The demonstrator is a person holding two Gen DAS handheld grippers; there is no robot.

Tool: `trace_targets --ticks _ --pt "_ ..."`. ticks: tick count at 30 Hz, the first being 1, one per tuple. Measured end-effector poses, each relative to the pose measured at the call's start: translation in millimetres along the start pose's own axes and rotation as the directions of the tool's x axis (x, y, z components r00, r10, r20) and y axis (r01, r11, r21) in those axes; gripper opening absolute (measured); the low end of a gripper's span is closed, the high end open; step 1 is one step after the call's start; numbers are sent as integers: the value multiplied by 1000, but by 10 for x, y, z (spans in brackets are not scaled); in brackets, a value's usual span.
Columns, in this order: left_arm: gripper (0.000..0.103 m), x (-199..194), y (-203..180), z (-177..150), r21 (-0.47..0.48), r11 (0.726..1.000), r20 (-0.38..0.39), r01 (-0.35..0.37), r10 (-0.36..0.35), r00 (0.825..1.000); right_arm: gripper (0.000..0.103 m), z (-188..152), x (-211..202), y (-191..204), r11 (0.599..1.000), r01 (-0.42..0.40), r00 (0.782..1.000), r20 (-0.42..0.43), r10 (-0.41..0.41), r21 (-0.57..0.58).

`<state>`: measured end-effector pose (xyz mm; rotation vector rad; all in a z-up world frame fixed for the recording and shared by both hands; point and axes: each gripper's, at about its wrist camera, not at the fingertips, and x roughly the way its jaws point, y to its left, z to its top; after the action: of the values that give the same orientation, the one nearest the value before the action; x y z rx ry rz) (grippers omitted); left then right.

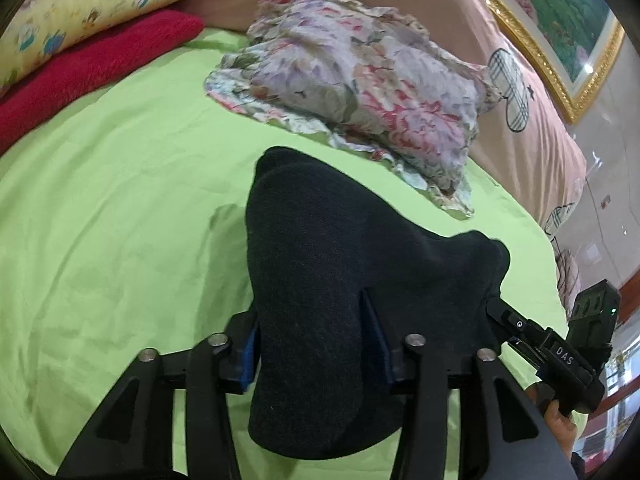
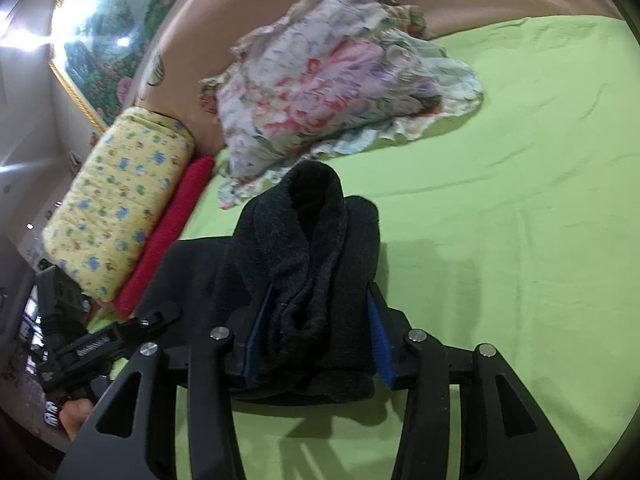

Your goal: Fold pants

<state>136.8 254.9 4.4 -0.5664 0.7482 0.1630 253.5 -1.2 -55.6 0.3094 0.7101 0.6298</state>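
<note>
The dark charcoal pants (image 1: 320, 264) hang bunched over the green bed sheet (image 1: 120, 200). My left gripper (image 1: 316, 344) is shut on a thick fold of the pants, which drapes between and below its fingers. My right gripper (image 2: 320, 328) is shut on another bunched part of the pants (image 2: 312, 248), held just above the sheet (image 2: 500, 220). The right gripper also shows at the right edge of the left wrist view (image 1: 560, 352); the left gripper shows at the lower left of the right wrist view (image 2: 100, 344). The two grippers are close together.
A crumpled floral cloth (image 1: 352, 80) lies on the sheet beyond the pants. A red towel (image 1: 88, 76) and a yellow printed pillow (image 1: 92, 4) lie at the side. A pink headboard (image 1: 520, 92) and a framed picture (image 1: 560, 20) stand behind.
</note>
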Motion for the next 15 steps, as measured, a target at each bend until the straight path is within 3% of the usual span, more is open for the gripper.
trace_targets --ticks 9,15 --pt "74 135 124 -88 -5 999 6 -39 39 999 53 -10 52 -248 999 36 999 5 -37 30" --pt "75 67 59 -94 26 997 12 -75 75 997 53 5 22 -189 998 57 998 8 -57 8"
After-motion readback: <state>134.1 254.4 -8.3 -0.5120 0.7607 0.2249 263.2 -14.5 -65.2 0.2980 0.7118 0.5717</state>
